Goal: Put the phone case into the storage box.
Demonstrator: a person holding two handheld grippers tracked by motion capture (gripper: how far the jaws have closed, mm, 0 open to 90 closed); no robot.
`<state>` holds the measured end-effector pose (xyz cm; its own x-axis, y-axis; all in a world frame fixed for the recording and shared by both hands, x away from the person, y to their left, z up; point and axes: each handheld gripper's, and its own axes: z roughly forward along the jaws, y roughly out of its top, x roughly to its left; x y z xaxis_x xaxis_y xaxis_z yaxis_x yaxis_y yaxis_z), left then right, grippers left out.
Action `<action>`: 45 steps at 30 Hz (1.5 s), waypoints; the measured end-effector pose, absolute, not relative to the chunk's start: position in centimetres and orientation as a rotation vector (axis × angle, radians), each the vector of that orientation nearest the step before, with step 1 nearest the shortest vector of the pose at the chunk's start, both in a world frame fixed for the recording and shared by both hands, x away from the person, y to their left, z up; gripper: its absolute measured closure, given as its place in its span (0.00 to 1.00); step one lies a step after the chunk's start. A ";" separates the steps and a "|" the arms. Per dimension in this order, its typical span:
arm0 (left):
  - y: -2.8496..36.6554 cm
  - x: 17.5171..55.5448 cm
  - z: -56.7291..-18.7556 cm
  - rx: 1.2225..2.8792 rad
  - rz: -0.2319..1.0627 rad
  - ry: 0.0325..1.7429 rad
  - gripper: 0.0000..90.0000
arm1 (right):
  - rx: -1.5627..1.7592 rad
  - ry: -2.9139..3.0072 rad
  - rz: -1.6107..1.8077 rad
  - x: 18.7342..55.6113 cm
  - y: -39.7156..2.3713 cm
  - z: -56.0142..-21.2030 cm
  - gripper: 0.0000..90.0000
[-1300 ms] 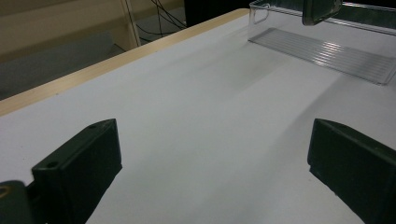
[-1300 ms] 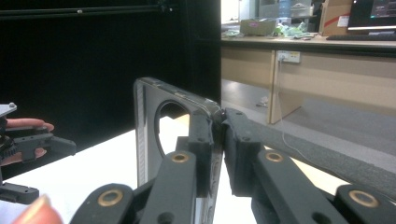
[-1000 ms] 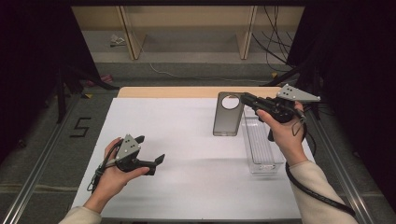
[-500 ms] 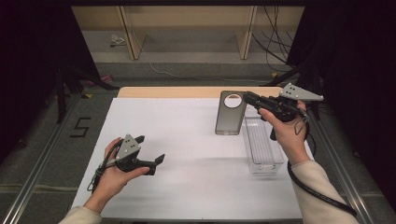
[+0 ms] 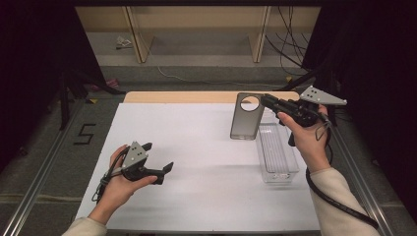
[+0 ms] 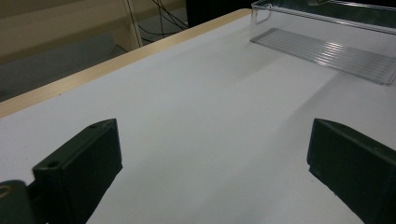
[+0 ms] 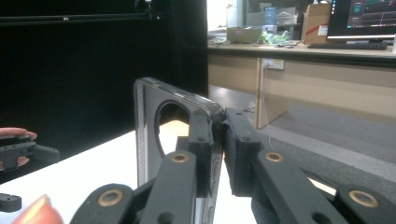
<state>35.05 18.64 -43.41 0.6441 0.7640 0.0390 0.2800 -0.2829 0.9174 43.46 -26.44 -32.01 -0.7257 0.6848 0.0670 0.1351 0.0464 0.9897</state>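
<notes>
The right gripper [image 5: 268,101] is clamped on the upper edge of a dark grey phone case [image 5: 245,117], gripping it beside the round camera cut-out. The case hangs upright from the jaws, its lower end pointing down toward the table [image 5: 196,147]; whether that end touches the surface cannot be told. In the right gripper view the two black jaws meet on the case's rim [image 7: 205,121], with the round hole just to the left of the gripper's pads and the case's flat side running away beneath them.

Just below and to the near side of that gripper lies a clear plastic tray [image 5: 278,152], a long transparent box resting on the white table top. The case is beside the tray's far end, outside it rather than in it.

The left gripper [image 5: 160,160] is well apart from the case, held low over the near left part of the table. Its jaws stand wide open with nothing between them; in the left gripper view [image 6: 210,154] bare white table shows in the gap, and the clear tray [image 6: 327,46] lies ahead and to the right.
</notes>
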 end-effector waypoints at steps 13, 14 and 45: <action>18.7 35.1 -43.4 1.847 0.599 0.833 0.03 | 0.835 1.892 1.711 43.6 -27.2 -31.9 0.92; 18.7 35.1 -43.4 1.847 0.599 0.833 0.03 | 0.836 1.893 1.709 43.6 -27.2 -31.9 0.92; 18.7 35.1 -43.4 1.845 0.598 0.835 0.03 | 0.862 1.854 1.679 43.9 -28.9 -31.7 0.92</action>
